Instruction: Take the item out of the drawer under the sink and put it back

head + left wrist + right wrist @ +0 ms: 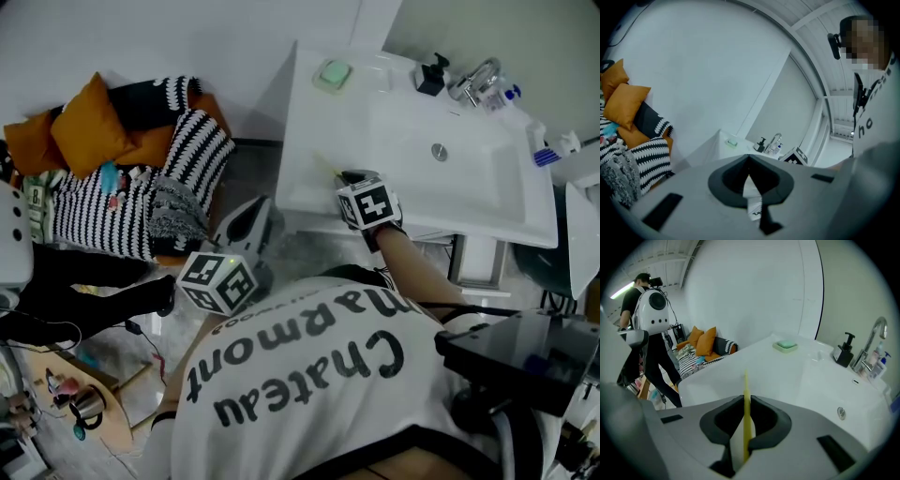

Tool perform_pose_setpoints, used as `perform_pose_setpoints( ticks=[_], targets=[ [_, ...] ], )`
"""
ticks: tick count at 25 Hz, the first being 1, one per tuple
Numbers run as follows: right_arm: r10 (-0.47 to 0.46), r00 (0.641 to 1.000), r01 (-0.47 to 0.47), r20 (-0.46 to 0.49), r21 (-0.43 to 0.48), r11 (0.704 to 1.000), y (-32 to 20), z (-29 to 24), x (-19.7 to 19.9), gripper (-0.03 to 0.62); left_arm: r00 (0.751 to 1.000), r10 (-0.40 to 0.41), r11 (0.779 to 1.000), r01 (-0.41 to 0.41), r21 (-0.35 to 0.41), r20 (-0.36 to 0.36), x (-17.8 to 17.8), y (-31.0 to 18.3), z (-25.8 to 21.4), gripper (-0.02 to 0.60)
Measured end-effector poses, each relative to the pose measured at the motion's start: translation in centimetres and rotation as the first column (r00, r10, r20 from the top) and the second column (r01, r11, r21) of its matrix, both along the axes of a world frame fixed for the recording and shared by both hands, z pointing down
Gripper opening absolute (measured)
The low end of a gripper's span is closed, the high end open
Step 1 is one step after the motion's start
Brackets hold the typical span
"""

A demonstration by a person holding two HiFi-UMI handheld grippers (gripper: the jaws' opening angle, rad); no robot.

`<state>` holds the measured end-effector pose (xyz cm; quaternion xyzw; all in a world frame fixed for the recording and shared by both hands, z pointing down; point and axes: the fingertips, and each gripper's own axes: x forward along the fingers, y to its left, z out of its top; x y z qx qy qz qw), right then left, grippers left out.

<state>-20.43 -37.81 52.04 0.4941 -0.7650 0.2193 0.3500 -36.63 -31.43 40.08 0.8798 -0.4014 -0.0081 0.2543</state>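
Jaws of right gripper (347, 178) (746, 405) pinch thin yellow strip (325, 163) (746, 392), edge-on. Strip pokes past jaw tips over near rim of sink (469, 202) (801, 380). Left gripper (251, 220) (750, 160) low, left of sink, well apart; jaws pressed together, nothing between. Green soap (332, 73) (785, 345) on far rim. Dispenser (431, 75) (843, 352) beside tap (475, 82) (872, 341). Cushions (84, 127) by wall.

i wear a white shirt (309, 375) with big black lettering. my grey left gripper (749, 161) and right gripper (746, 399) carry black-and-white marker cubes (217, 281).
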Motion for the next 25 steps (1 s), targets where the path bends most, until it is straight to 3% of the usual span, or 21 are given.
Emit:
perform_pose_setpoints(
  ticks=[17, 25],
  targets=[
    [0.038, 0.999, -0.037, 0.016, -0.043, 0.998, -0.11, 0.28, 0.22, 0.052, 1.0, -0.004, 1.0, 0.004, -0.007, -0.015, -0.28, -0.19, 0.21, 0.008],
    [0.007, 1.0, -0.006, 0.027, -0.045, 0.999, 0.09, 0.2, -0.11, 0.054, 1.0, 0.007, 1.0, -0.007, -0.015, -0.019, 0.7, -0.07, 0.58, 0.008]
  ],
)
